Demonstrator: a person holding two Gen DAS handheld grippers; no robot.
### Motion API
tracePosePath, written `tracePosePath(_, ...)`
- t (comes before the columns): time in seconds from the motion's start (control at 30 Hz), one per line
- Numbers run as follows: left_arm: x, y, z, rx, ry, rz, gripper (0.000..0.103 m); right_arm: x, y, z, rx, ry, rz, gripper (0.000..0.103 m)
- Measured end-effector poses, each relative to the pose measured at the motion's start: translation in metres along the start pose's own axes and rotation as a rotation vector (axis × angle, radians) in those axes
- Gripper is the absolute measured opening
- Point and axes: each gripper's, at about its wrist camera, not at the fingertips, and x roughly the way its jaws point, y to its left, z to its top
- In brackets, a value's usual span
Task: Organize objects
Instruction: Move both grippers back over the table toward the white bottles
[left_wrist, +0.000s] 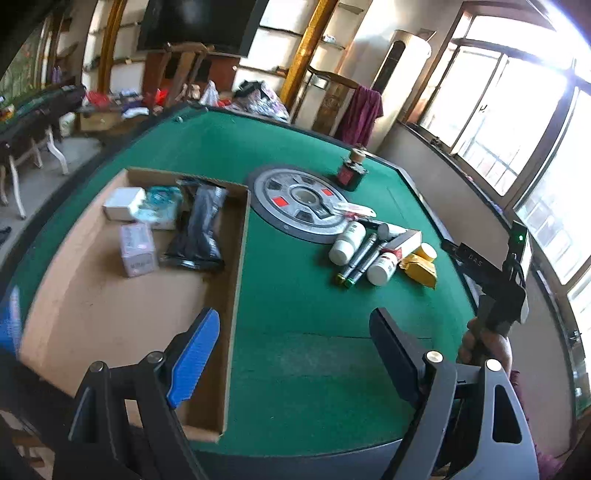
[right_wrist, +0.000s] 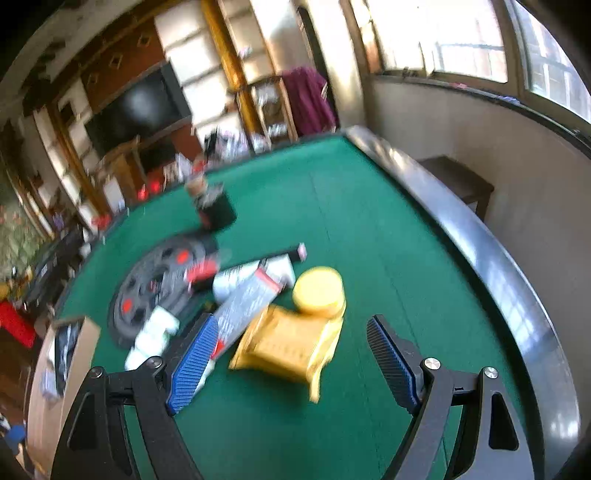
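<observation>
Roughly a third done, I'd judge. At the left of the left wrist view sits the cardboard box, and it already holds a white box, a teal packet, a black pouch and a pale pink carton, all gathered in its upper part; the lower part of the box floor is bare.

Right of centre in that view, the rest lies in a loose pile on the green tabletop: two white bottles, a pair of grey tubes, a long white carton, a yellow packet and a yellow-lidded jar. A dark red-labelled box stands apart, higher up, beyond the round grey hub.

My left tongs are spread wide and empty, low in the frame over the box's right wall and bare cloth. My right tongs are also spread and empty; in the blurred right wrist view the yellow packet lies between their tips, with the yellow-lidded jar just above it. I take the packet as the next pick, then the jar, the bottles and the tubes.
</observation>
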Motion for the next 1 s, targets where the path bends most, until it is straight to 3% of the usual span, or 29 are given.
tracePosePath(0.03, -0.005, -0.001, -0.001, 0.008, -0.013, 0.02, 0.083, -0.001, -0.005, -0.003, 0.012, -0.034, -0.02, 0.087)
tracePosePath(0.13, -0.018, 0.004, 0.001, 0.007, -0.043, 0.07, 0.083, 0.005, -0.021, -0.007, 0.06, -0.003, -0.021, 0.087)
tracePosePath(0.23, -0.022, 0.011, 0.008, -0.023, -0.048, 0.085, 0.083, 0.003, -0.027, -0.004, 0.059, -0.025, -0.072, 0.087)
tracePosePath(0.43, -0.02, 0.009, 0.015, -0.006, -0.054, 0.102, 0.083, 0.017, -0.046, -0.007, 0.14, 0.058, -0.069, 0.087)
tracePosePath(0.67, 0.027, -0.013, 0.029, 0.021, 0.037, 0.029, 0.083, 0.008, -0.054, -0.005, 0.18, 0.055, -0.034, 0.087)
tracePosePath(0.83, 0.07, -0.033, 0.048, 0.116, 0.048, 0.078, 0.083, 0.003, -0.049, -0.004, 0.147, 0.033, -0.055, 0.087)
tracePosePath(1.0, 0.122, -0.035, 0.072, 0.097, 0.106, 0.091, 0.083, 0.012, -0.052, -0.003, 0.153, 0.064, -0.065, 0.087)
